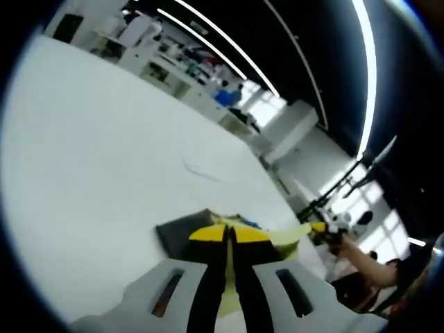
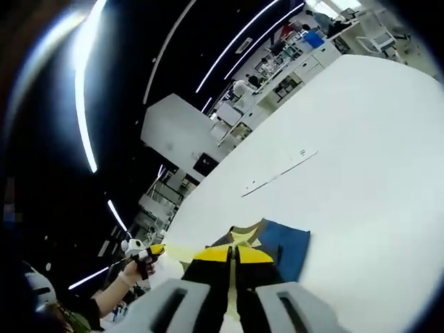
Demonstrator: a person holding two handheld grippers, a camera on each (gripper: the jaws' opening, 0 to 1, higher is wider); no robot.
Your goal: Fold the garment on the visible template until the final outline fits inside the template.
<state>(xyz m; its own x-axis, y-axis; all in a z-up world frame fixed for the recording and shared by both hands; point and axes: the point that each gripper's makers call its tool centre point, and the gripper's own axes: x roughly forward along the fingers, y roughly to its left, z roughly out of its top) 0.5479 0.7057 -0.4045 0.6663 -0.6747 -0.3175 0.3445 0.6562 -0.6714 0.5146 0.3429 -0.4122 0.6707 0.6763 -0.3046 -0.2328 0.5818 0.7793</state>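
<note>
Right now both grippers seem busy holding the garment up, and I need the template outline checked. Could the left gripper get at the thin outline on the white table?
Probably not yet: the left gripper is shut on the garment. The outline lies unobstructed on the table.

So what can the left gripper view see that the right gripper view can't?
Left gripper view: the garment's grey part, and the right claw coming in from the right. Right gripper view: the garment's blue part, and the left claw at the left. Both: the white table, ceiling lights, and yellow cloth stretched between the two shut claws.
</note>
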